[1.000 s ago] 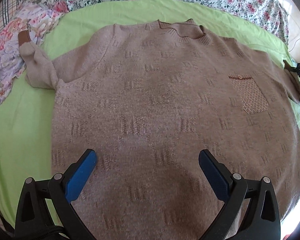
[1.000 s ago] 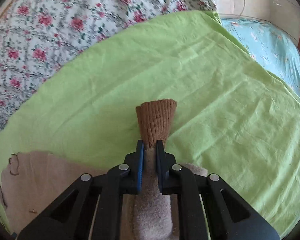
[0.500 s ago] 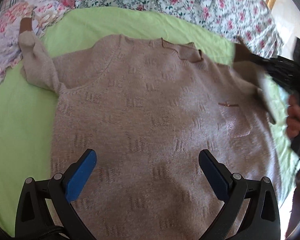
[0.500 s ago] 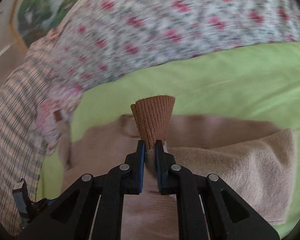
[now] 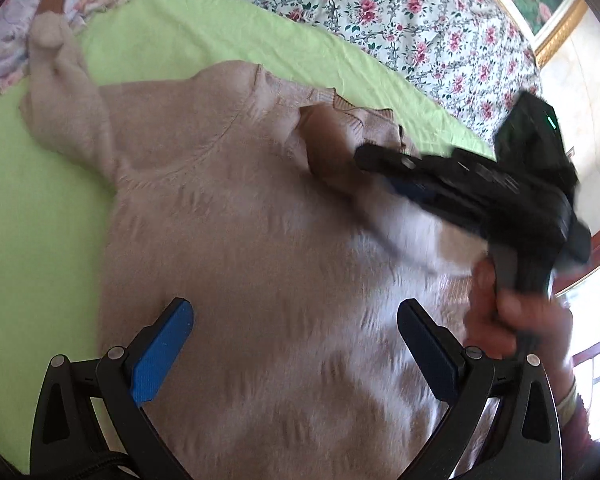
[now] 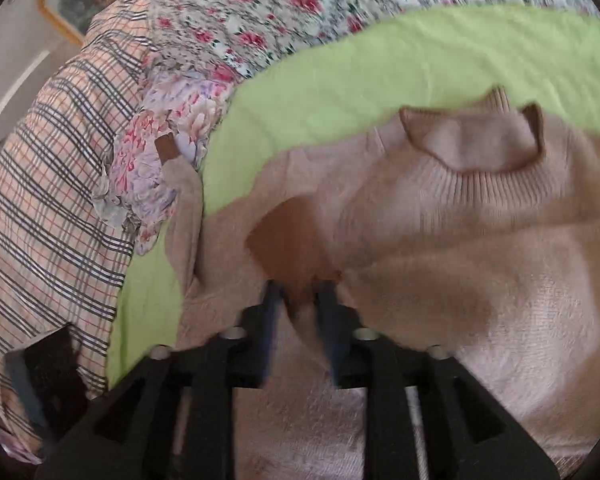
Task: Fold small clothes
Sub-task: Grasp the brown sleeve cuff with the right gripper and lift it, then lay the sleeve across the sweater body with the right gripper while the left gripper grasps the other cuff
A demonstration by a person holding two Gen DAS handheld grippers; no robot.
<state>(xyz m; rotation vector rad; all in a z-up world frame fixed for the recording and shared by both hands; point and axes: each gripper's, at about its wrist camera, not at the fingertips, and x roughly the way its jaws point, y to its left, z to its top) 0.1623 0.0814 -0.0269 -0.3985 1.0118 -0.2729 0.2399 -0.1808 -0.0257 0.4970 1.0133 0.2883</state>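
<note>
The beige sweater [image 5: 236, 248] lies flat on the green sheet [image 5: 28, 240] of the bed, collar [image 6: 496, 160] pointing toward the floral bedding [image 5: 400, 12]. Its brown cuff [image 6: 292, 248] sits pinched between the right gripper's [image 6: 298, 300] closed fingers, across the chest. The left gripper [image 5: 296, 340] hovers over the hem, fingers wide apart, holding nothing.

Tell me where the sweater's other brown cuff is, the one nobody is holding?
In the right wrist view the free brown cuff lies far left, off the green sheet, on the flowery cloth beside the plaid blanket.
</note>
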